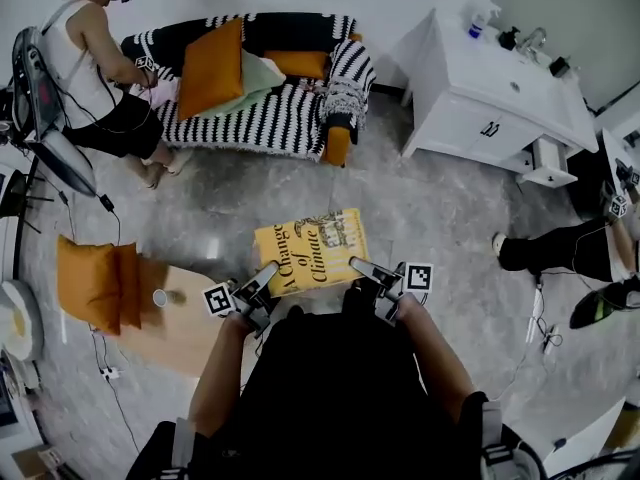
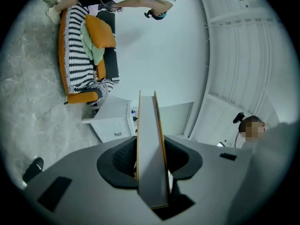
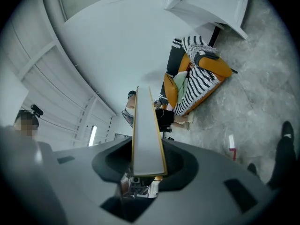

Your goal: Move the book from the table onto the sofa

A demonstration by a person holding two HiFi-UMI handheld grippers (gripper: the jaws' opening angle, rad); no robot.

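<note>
Thin, rectangular yellow book [image 1: 312,250] in left claw [image 1: 268,272] and right claw [image 1: 362,266]

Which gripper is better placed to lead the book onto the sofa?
Probably the left gripper: it and the right gripper both clamp the book, but the sofa lies ahead on its side.

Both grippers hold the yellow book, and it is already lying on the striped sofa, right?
Not quite. The left gripper and right gripper do hold the book, but it is in the air above the floor, short of the sofa, as the head view shows.
</note>
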